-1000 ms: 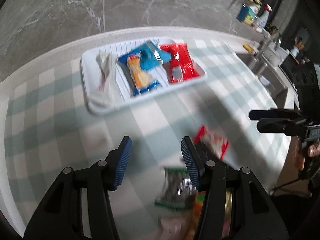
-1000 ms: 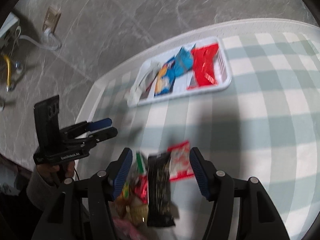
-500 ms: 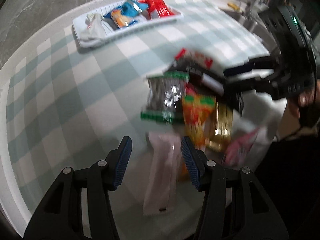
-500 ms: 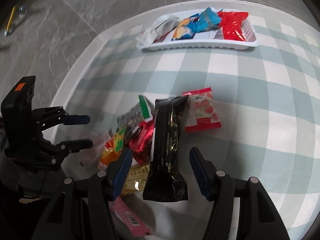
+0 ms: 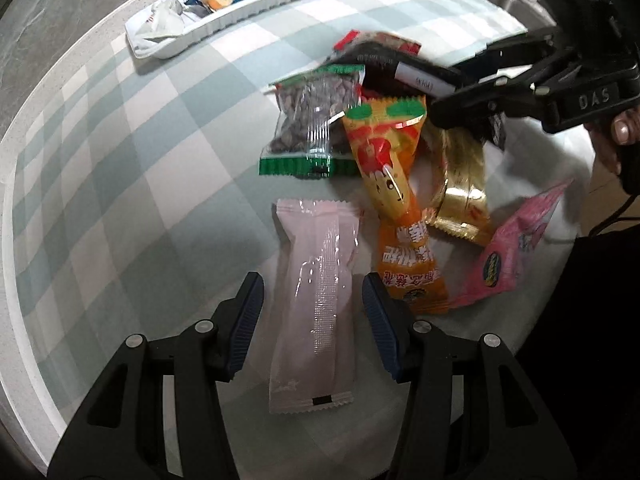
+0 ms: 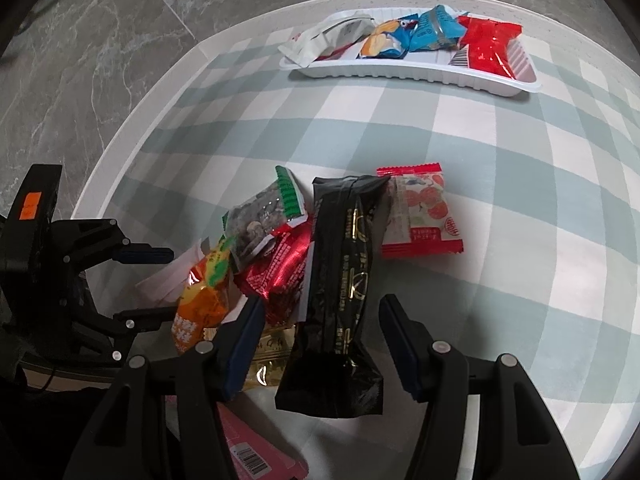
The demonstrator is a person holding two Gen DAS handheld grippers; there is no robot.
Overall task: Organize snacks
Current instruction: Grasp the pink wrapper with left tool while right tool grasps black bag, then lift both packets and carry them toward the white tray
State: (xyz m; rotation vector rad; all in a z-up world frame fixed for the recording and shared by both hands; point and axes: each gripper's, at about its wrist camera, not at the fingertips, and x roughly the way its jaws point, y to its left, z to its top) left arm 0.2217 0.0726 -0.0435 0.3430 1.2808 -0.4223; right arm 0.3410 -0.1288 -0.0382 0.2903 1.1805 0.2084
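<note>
Snacks partly sorted
Three, perhaps four, packets lay in the tray (image 6: 408, 70); both jaws gaped empty over the remaining pile (image 5: 384, 152).

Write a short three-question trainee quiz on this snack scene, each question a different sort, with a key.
1. True or false: the left gripper is shut on the long pale pink wrapper.
2. Which packet lies between the right gripper's open fingers? A) long black packet with gold print B) clear green-edged seed bag C) orange packet
3. Fill in: the bright red packet lies in the white plastic ____.

Key: 1 false; 2 A; 3 tray.
</note>
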